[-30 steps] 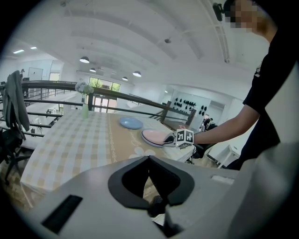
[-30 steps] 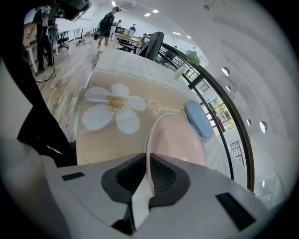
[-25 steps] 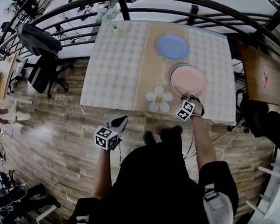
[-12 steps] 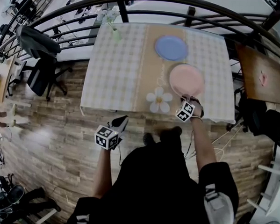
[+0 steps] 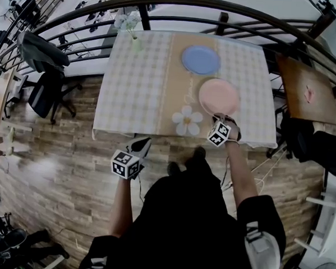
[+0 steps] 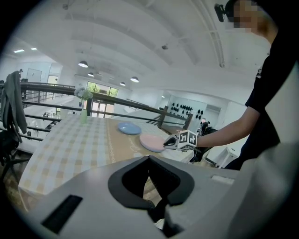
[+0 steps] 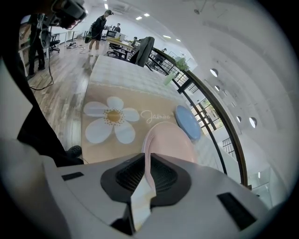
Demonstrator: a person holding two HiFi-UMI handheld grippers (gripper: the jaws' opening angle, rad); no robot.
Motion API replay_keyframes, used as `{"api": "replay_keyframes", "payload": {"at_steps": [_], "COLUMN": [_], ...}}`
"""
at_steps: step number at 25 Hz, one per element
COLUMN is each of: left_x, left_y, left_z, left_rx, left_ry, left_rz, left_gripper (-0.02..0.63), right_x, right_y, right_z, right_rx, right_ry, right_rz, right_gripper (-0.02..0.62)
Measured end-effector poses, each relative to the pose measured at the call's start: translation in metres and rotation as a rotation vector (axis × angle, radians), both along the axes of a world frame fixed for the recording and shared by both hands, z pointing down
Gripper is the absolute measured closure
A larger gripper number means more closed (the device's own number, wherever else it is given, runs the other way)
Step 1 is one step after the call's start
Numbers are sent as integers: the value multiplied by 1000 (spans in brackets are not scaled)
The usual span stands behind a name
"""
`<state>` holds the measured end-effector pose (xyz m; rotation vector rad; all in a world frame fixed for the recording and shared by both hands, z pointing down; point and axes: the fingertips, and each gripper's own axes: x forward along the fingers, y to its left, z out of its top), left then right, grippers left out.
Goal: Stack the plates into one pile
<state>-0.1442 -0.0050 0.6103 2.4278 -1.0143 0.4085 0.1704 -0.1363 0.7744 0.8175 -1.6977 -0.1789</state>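
head view, change: pink plate sits a shade closer to the blue plate than a second ago; the gap between their rims looks narrower.
head view, meaning: judged as the carry step under way; pile not yet made, the plates are side by side and not overlapping.
head view, right gripper: at the pink plate's rim, on the side away from the blue plate.
head view, left gripper: off the table, well apart from the blue plate, placed as it was a second ago.
left gripper view, jaws: together, nothing between them.
left gripper view, plates: blue plate farther off, pink plate just this side of it.
right gripper view, jaws: clamped on the pink plate's near rim; right gripper carries it tilted.
right gripper view, target: blue plate lies just beyond the pink plate's far edge.
count, plates: two (one blue, one pink).
count, grippers: two.
count, other: one vase, well left of the blue plate.
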Motion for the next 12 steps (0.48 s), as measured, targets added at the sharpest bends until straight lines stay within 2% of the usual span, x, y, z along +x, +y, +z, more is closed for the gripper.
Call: {"api": "replay_keyframes", "payload": {"at_steps": [12], "left_x": [4], "left_y": [-7], "left_z": [5], "left_rx": [3], "left_ry": [0], "left_rz": [-16], "left_gripper": [604], "right_x": [3], "right_y": [-29], "right_z": [-14], "right_rx": [31], "right_ry": [6], "right_rz": [-19], "right_gripper": [555]}}
